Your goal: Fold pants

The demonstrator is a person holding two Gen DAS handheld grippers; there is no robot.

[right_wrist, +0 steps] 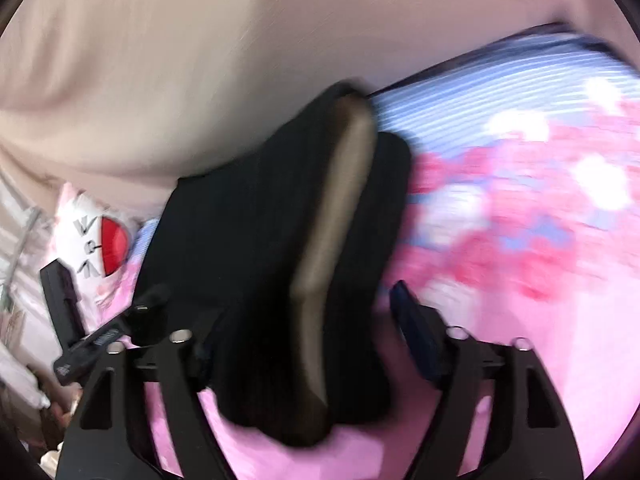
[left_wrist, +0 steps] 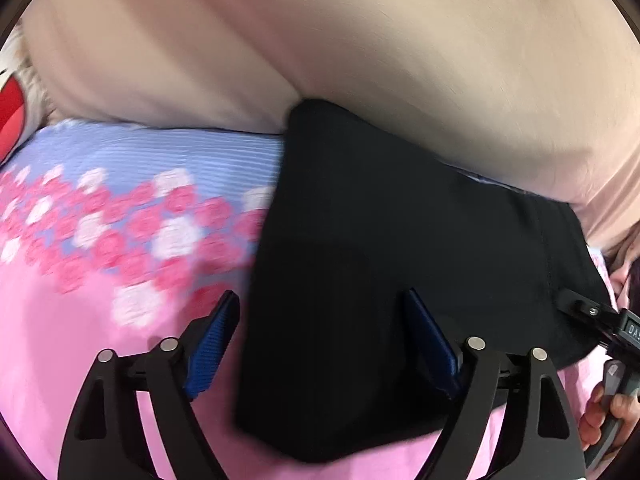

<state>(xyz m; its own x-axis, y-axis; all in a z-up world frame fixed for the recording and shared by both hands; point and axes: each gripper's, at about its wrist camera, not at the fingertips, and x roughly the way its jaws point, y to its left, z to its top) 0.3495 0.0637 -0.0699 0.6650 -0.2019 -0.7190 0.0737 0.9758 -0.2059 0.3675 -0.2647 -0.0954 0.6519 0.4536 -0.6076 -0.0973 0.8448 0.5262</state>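
The black fabric pants (left_wrist: 380,280), already folded into a thick compact bundle, lay on the pink bedspread with its lilac striped band and pink-and-white flower print (left_wrist: 120,216), their far end tucked against a big beige cushion or pillow (left_wrist: 360,60). In the right wrist view the same bundle (right_wrist: 248,248) showed a tan inner lining along its open edge, which I took for the waistband gaping.

My left gripper (left_wrist: 322,320) stood wide open, its blue pads either side of the bundle's near edge and, as far as I could tell, gripping nothing. My right gripper (right_wrist: 304,332) was just as wide, straddling the near end of the fold with nothing clamped; its left pad was hidden behind the cloth. Each gripper showed at the edge of the other's view, so they sat close together.

My worries from there: the bundle looked springy, and with nothing pinching it the top layer could flop open. Pulling out carelessly, a pad might snag a layer and drag the fold apart. The soft bed gave no firm backing, and both pictures were blurred, so I judged edges poorly
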